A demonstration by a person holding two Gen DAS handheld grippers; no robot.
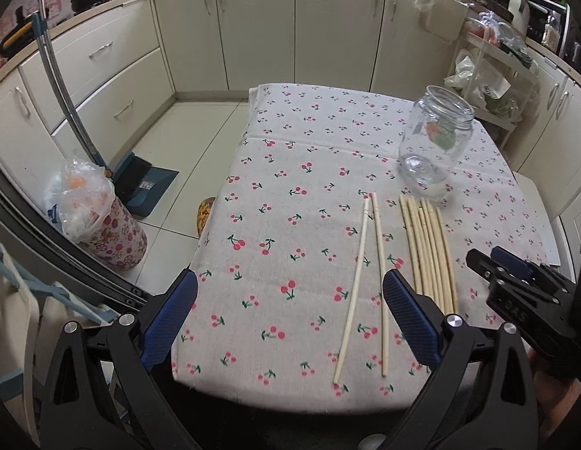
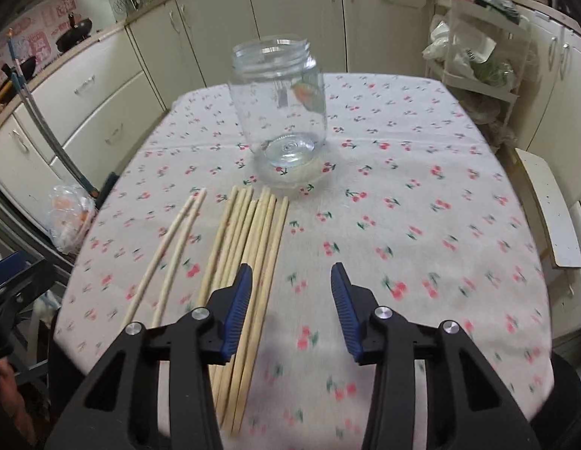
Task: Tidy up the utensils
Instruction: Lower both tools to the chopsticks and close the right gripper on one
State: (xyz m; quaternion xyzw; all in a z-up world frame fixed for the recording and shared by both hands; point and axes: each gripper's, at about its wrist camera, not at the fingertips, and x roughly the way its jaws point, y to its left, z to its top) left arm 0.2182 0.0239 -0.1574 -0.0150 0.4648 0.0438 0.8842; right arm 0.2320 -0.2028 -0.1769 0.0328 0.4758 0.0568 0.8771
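A bundle of several pale wooden chopsticks (image 1: pixel 429 247) lies on the cherry-print tablecloth (image 1: pixel 290 195), with two separate chopsticks (image 1: pixel 365 281) just left of it. An empty clear glass jar (image 1: pixel 436 142) stands upright beyond them. My left gripper (image 1: pixel 290 292) is open and empty above the table's near left part. My right gripper (image 2: pixel 290 281) is open and empty, its left finger over the bundle (image 2: pixel 249 262); the two loose chopsticks (image 2: pixel 170 247) lie further left and the jar (image 2: pixel 283 112) stands ahead. The right gripper also shows in the left wrist view (image 1: pixel 515 277).
Kitchen cabinets (image 1: pixel 253 30) ring the room. A dustpan and broom (image 1: pixel 140 183) and a floral bin with a plastic bag (image 1: pixel 99 217) stand on the floor to the left. A white rack with bags (image 2: pixel 474 56) stands at the back right. A white chair (image 2: pixel 553 206) is at the table's right edge.
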